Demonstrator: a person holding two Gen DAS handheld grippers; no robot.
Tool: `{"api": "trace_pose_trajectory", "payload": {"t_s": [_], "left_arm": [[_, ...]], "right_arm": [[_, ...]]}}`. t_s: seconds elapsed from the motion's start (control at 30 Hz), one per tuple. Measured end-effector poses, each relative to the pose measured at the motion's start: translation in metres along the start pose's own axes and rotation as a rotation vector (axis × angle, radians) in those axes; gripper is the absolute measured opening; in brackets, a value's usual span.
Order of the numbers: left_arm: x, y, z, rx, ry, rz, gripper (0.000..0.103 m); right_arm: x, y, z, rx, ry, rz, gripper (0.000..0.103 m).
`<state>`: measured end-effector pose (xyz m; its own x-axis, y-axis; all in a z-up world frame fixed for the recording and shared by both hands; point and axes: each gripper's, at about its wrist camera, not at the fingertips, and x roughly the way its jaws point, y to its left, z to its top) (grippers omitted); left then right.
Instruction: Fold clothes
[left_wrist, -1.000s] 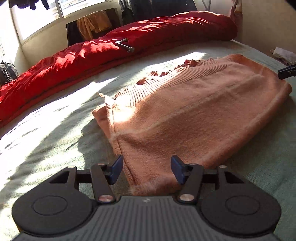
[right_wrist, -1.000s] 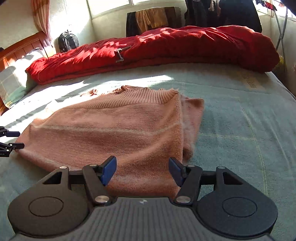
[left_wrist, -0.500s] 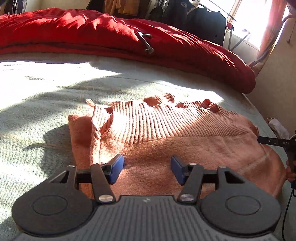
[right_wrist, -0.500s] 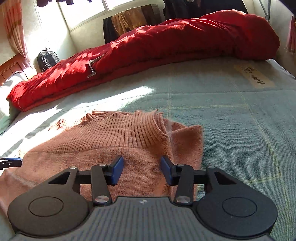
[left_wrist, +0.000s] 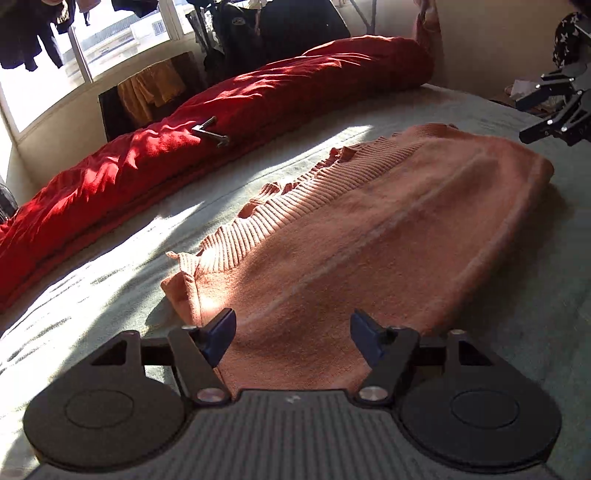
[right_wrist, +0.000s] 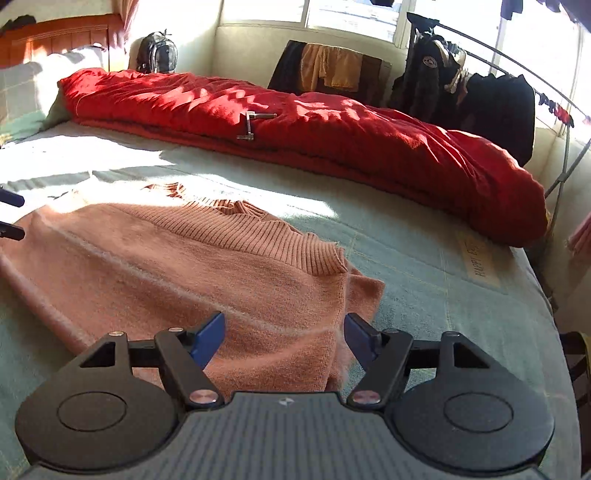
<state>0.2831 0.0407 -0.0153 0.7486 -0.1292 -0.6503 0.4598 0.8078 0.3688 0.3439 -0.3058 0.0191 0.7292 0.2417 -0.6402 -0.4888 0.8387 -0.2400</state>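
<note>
Both hand-held grippers, left (left_wrist: 291, 334) & right (right_wrist: 283, 334), opening wider over sweater (left_wrist: 369, 236).

Both wrist views look low and downward, close over the folded salmon-pink knit sweater (left_wrist: 369, 236) (right_wrist: 192, 266). Left from its left end, right from its right. Shared beyond: long red quilt (left_wrist: 221, 122) (right_wrist: 332, 125).

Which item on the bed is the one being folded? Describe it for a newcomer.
On the pale green bedsheet, in front of the long red duvet, lies a folded sweater. It is the only salmon-pink knit, with a ribbed hem along its far edge.
</note>
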Motion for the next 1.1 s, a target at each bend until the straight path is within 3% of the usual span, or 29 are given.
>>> {"api": "trace_pose_trajectory", "payload": {"t_s": [0.07,0.2,0.37,0.6,0.7,0.83,1.1], "left_arm": [[-0.012,-0.033,-0.005,0.175,-0.02,0.046,0.071],[-0.009,-0.082,-0.017,0.419,-0.019,0.158,0.071],[0.013,-0.111,-0.026,0.581,-0.009,0.216,0.071],[0.044,-0.118,-0.012,0.639,-0.044,0.277,0.071],[0.057,-0.122,-0.001,0.655,-0.058,0.293,0.071],[0.071,-0.126,0.014,0.668,-0.074,0.309,0.073],[0.062,-0.102,-0.002,0.641,-0.051,0.342,0.078]], "right_arm": [[-0.017,0.032,-0.006,-0.166,-0.016,-0.024,0.082],[-0.03,0.095,-0.023,-0.45,-0.037,-0.081,0.088],[-0.016,0.144,-0.039,-0.615,-0.031,-0.065,0.088],[0.021,0.161,-0.039,-0.664,-0.037,-0.101,0.09],[0.032,0.168,-0.033,-0.676,-0.075,-0.113,0.097],[0.047,0.181,-0.022,-0.704,-0.114,-0.117,0.097],[0.055,0.167,-0.022,-0.744,-0.106,-0.184,0.097]]}}
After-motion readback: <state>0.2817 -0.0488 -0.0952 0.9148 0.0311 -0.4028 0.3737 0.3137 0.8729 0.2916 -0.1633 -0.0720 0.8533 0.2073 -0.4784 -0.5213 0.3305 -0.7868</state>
